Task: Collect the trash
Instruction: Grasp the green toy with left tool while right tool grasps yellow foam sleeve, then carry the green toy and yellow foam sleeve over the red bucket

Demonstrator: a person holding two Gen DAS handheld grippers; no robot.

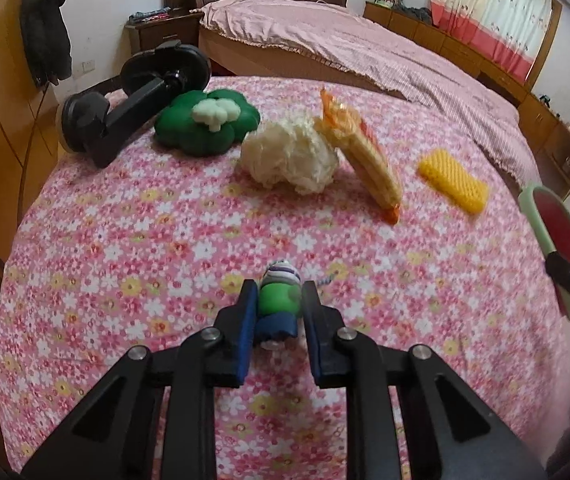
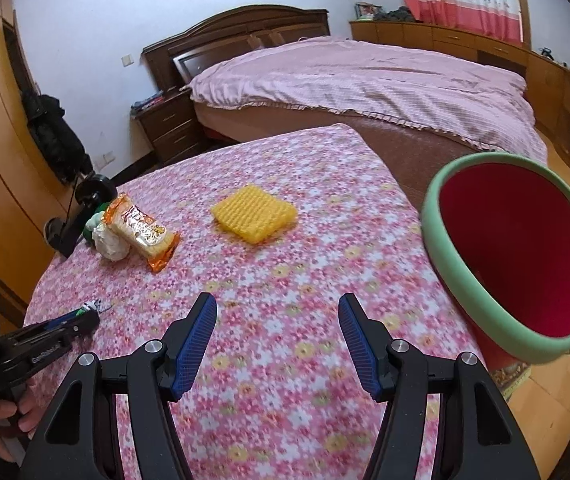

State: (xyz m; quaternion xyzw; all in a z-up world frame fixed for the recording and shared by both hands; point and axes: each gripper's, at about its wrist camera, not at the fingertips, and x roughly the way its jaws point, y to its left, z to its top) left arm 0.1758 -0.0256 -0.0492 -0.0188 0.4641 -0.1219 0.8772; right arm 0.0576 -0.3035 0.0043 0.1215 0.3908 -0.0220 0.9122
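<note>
One toy figure (image 1: 279, 294) in left tool (image 1: 278, 294), right tool (image 2: 277, 310) spread empty.

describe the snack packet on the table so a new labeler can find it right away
Start at the table with the pink floral cloth in front of the bed. Near its far side a green flower-shaped cushion, a crumpled white paper wad and a yellow waffle-textured sponge sit in a row. The snack packet leans tilted against the wad: the only long clear wrapper, with orange crimped ends and pale crackers inside.
</note>
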